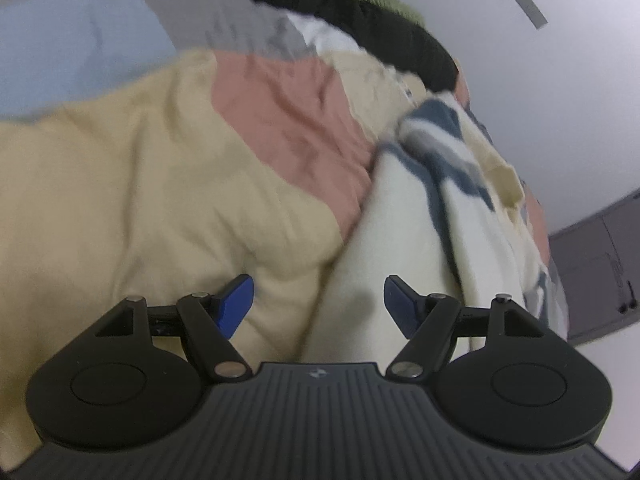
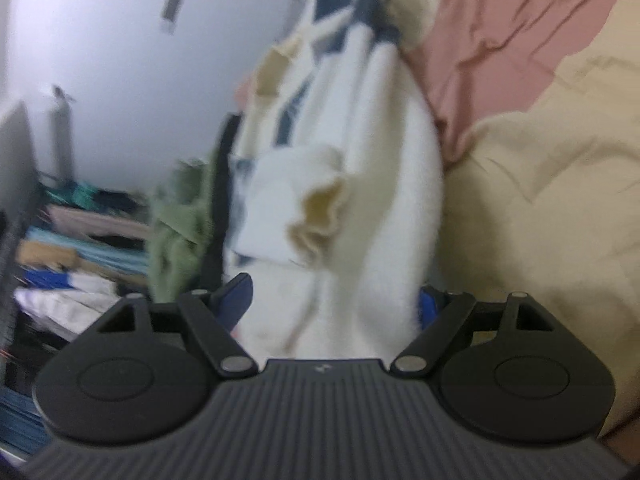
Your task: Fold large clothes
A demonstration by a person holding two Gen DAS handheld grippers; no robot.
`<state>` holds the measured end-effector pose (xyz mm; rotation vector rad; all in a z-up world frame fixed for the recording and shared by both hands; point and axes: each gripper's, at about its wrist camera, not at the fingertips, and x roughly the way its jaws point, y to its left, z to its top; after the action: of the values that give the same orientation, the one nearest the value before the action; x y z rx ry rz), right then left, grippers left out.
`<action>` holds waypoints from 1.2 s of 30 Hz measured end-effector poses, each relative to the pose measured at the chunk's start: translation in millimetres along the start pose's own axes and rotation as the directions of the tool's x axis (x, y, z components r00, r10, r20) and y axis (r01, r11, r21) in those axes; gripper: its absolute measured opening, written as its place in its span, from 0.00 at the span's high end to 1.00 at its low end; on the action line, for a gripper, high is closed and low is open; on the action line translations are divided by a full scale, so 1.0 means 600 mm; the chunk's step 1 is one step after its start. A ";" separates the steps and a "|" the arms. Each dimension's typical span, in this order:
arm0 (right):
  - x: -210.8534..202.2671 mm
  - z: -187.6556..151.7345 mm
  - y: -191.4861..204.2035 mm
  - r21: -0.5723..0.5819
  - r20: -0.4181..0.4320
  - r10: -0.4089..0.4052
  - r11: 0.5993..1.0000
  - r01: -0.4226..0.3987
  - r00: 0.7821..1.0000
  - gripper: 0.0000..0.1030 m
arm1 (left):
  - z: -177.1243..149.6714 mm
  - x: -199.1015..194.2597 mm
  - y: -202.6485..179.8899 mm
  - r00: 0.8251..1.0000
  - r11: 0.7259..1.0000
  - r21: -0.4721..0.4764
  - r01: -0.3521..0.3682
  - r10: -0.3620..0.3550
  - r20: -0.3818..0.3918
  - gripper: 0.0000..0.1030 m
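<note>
- The left gripper [image 1: 319, 304] is open, nothing pressed between its blue pads; under it lies the cream garment [image 1: 384, 248] on the patchwork bedcover [image 1: 168, 184].
- The right gripper [image 2: 334, 300] stands wide, and the garment [image 2: 360, 208] passes between its pads; whether they press it I cannot tell.
- Further ahead the soft white cloth is bunched, with dark blue stripes at its far end.

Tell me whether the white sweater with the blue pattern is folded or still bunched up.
Bunched, not folded: the white sweater lies in a rumpled heap on the patchwork cover, a cuff sticking out.
</note>
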<state>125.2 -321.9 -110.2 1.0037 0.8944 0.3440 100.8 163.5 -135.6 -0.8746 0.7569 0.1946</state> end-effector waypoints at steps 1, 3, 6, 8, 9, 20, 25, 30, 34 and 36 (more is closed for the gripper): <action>0.009 -0.002 0.000 -0.015 -0.021 -0.028 0.999 0.028 0.999 0.20 | -0.004 0.005 -0.001 0.999 1.000 -0.001 0.023 -0.023 -0.023 0.26; 0.020 -0.007 -0.006 -0.033 -0.063 -0.076 0.997 0.074 0.995 0.20 | -0.015 0.015 -0.006 0.992 0.996 -0.008 0.094 -0.094 -0.080 0.26; 0.030 -0.012 -0.020 -0.030 -0.105 -0.136 0.991 0.133 0.985 0.26 | -0.030 0.027 -0.014 0.980 0.989 -0.015 0.146 -0.147 -0.135 0.27; 0.037 -0.015 -0.027 -0.031 -0.129 -0.160 0.987 0.158 0.979 0.26 | -0.041 0.032 -0.015 0.977 0.989 -0.025 0.144 -0.146 -0.156 0.27; 0.039 -0.016 -0.027 -0.042 -0.136 -0.167 0.986 0.162 0.976 0.26 | -0.047 0.036 -0.016 0.976 0.990 -0.024 0.137 -0.139 -0.170 0.27; 0.013 -0.026 0.003 -0.116 -0.041 -0.107 0.988 0.102 0.993 0.81 | -0.065 0.021 -0.038 0.971 0.984 -0.026 0.174 -0.176 -0.160 0.83; -0.053 -0.010 0.038 -0.165 0.029 0.011 0.986 -0.006 1.000 0.82 | -0.053 -0.058 -0.056 0.937 0.941 -0.044 0.334 -0.337 -0.087 0.85; -0.131 0.005 0.070 -0.200 0.062 0.152 0.970 -0.137 0.986 0.83 | -0.062 -0.144 -0.084 0.887 0.889 -0.015 0.458 -0.458 -0.067 0.86; -0.189 0.000 0.106 -0.255 0.061 0.209 0.949 -0.187 0.976 0.82 | -0.084 -0.220 -0.100 0.858 0.858 0.032 0.512 -0.509 -0.066 0.86; -0.212 -0.010 0.128 -0.287 0.061 0.247 0.932 -0.220 0.967 0.82 | -0.096 -0.264 -0.103 0.840 0.839 0.047 0.542 -0.539 -0.057 0.85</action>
<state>53.2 -357.9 14.8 0.8572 0.6182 0.6014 -16.9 102.8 -14.1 -1.0035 0.5220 -0.3526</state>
